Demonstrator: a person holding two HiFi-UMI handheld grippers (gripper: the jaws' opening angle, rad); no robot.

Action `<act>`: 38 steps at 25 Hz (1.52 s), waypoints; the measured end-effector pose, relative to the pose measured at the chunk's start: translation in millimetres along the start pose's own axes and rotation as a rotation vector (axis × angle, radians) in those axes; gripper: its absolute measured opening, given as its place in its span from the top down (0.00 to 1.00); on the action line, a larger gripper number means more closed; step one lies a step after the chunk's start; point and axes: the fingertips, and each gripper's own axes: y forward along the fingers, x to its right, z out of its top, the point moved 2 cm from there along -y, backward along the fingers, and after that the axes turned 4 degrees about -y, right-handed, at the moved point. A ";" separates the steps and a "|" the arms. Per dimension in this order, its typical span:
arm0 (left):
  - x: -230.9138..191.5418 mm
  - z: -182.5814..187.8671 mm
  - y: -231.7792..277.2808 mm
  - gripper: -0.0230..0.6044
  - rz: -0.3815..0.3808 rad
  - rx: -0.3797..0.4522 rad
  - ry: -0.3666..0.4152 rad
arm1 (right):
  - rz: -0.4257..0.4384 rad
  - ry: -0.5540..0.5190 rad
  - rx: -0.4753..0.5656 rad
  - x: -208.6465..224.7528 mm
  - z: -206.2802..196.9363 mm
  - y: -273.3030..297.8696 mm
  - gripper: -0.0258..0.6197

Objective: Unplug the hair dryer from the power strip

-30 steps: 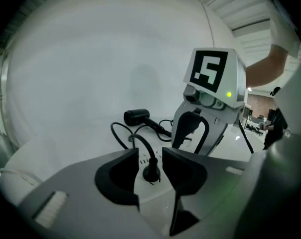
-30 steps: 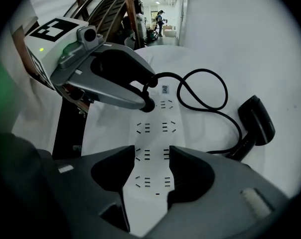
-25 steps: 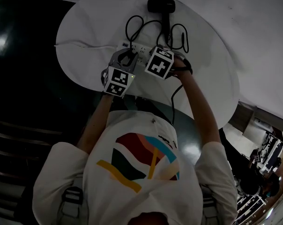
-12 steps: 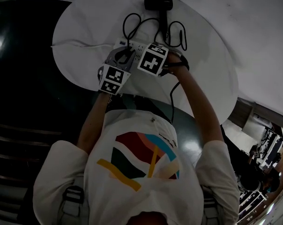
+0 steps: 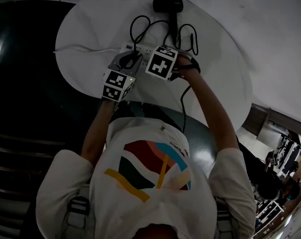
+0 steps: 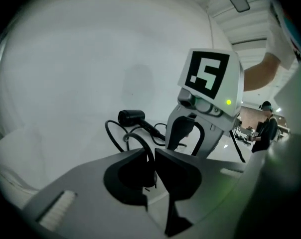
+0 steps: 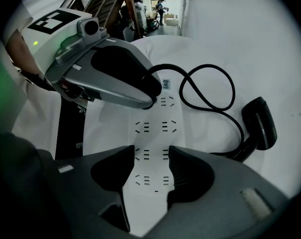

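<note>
1. Smooth, matt white plastic on the power strip (image 7: 153, 139), without shine between the slots.
2. Black plastic with a dull satin sheen on the hair dryer (image 5: 168, 5), at 12 o'clock on the table.
3. Smooth, rubbery-looking black sheath on the cord (image 7: 210, 91), faintly glossy along the loops.
4. Plain white, smooth and matt on the table (image 5: 85, 39), of unclear material.
5. Grey plastic with a soft sheen on the left gripper (image 6: 154, 156) and the right gripper (image 7: 151, 156); darker, ribbed pads inside the right one's jaws.
6. Flat, matt black-and-white print on the marker cubes (image 5: 161, 62).
7. Soft white cloth with a coloured print on the T-shirt (image 5: 150, 183).
8. Dark, glossy floor (image 5: 21, 83) at 9 o'clock, with bright reflections.
</note>
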 end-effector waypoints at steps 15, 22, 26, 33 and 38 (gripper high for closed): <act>13.3 180.8 -42.3 0.88 0.021 0.385 0.230 | -0.019 0.000 -0.009 -0.4 0.1 0.4 0.60; 14.8 176.7 -45.2 0.88 0.041 0.378 0.215 | -0.026 0.002 -0.003 -1.6 -0.9 -0.2 0.60; 15.1 179.9 -45.2 0.88 0.048 0.377 0.213 | -0.024 0.000 -0.005 -0.4 -1.2 0.0 0.60; 9.9 175.1 -37.1 0.88 0.058 0.352 0.190 | -0.019 0.003 -0.002 -1.1 -0.8 -0.7 0.60; -4.0 163.5 -22.1 0.88 0.077 0.288 0.155 | -0.021 0.006 0.000 -1.9 -0.6 -0.3 0.60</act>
